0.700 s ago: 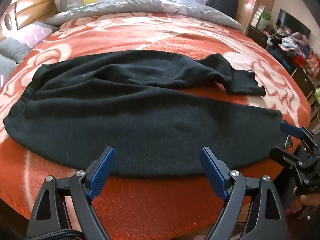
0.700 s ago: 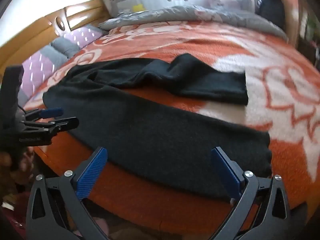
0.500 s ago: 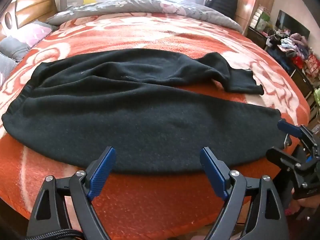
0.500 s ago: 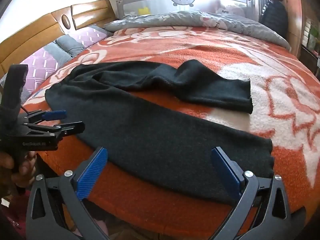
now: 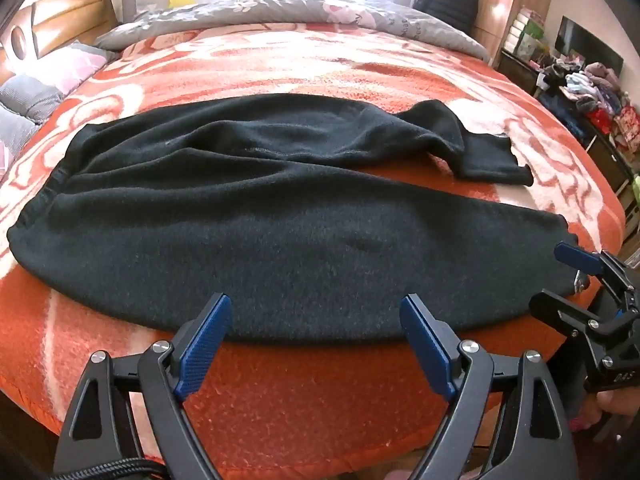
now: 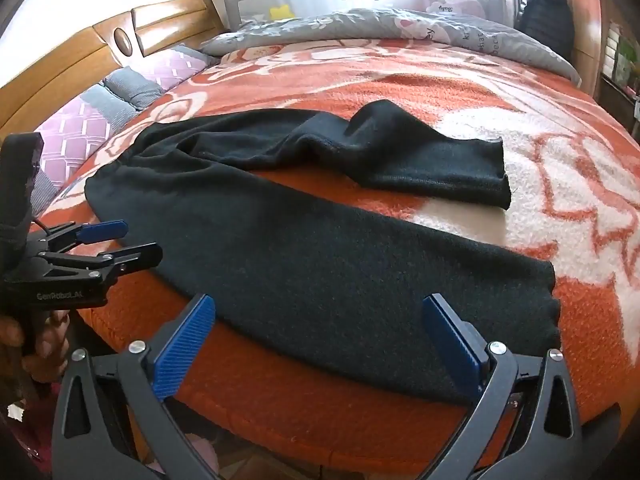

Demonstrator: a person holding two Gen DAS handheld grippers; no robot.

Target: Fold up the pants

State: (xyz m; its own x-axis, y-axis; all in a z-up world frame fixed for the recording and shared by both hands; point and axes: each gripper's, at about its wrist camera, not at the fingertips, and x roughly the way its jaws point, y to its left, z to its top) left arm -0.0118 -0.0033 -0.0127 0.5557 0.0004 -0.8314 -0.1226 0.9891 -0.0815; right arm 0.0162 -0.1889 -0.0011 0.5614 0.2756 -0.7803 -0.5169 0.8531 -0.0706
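Note:
Black pants (image 5: 280, 232) lie spread on an orange and white blanket (image 5: 304, 384), waistband at the left, near leg along the front edge, far leg rumpled with its cuff (image 5: 492, 160) at the right. They also show in the right wrist view (image 6: 320, 264). My left gripper (image 5: 316, 320) is open and empty, just short of the near leg's edge. My right gripper (image 6: 320, 316) is open and empty, near the near leg's cuff (image 6: 536, 304). The right gripper shows in the left view (image 5: 568, 280); the left gripper shows in the right view (image 6: 124, 240).
A grey floral duvet (image 5: 304, 12) lies across the far side of the bed. Pillows (image 6: 120, 108) and a wooden headboard (image 6: 80, 60) are at the left. A shelf of clothes (image 5: 588, 92) stands at the right. The bed's front edge (image 6: 320, 440) runs under the grippers.
Both grippers have drawn back slightly and risen, so more of the bed shows. Both stay open and empty. The pants have not moved.

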